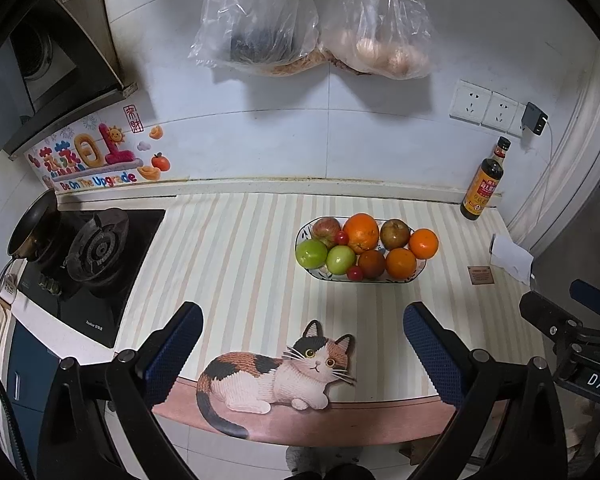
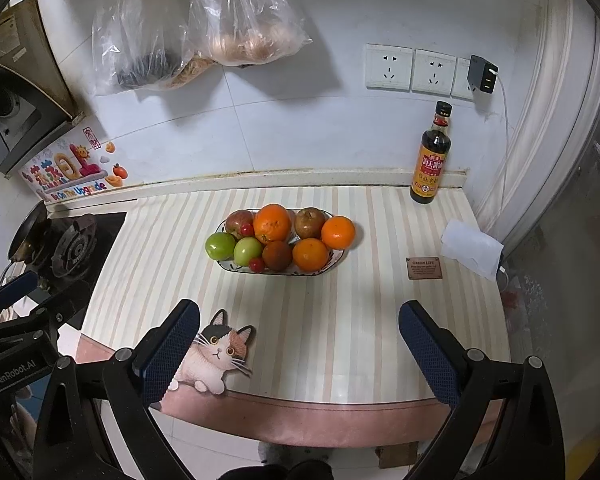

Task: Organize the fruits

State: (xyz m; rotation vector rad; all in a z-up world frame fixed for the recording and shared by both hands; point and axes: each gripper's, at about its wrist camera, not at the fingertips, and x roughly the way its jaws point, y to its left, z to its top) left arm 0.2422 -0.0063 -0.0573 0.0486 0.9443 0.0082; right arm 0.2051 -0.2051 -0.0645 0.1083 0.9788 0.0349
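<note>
A patterned oval plate [image 1: 414, 278] [image 2: 224, 266] sits on the striped counter, piled with fruit: three oranges [image 1: 363, 233] [image 2: 274, 223], two green apples [image 1: 311, 253] [image 2: 220, 245], a red apple [image 1: 326, 227], brownish fruits [image 1: 395, 233] and small red tomatoes [image 1: 355, 273]. My left gripper [image 1: 303, 326] is open and empty, hovering over the counter's front edge, short of the plate. My right gripper [image 2: 299, 326] is open and empty, also near the front edge. Each gripper shows at the edge of the other's view.
A cat-shaped mat [image 1: 276, 376] [image 2: 216, 354] lies at the front edge. A gas stove [image 1: 96, 248] with a pan [image 1: 34, 224] is on the left. A soy sauce bottle [image 2: 431, 156], a white paper [image 2: 472, 248] and a small brown card [image 2: 424, 268] stand right. Plastic bags [image 1: 316, 20] hang on the wall.
</note>
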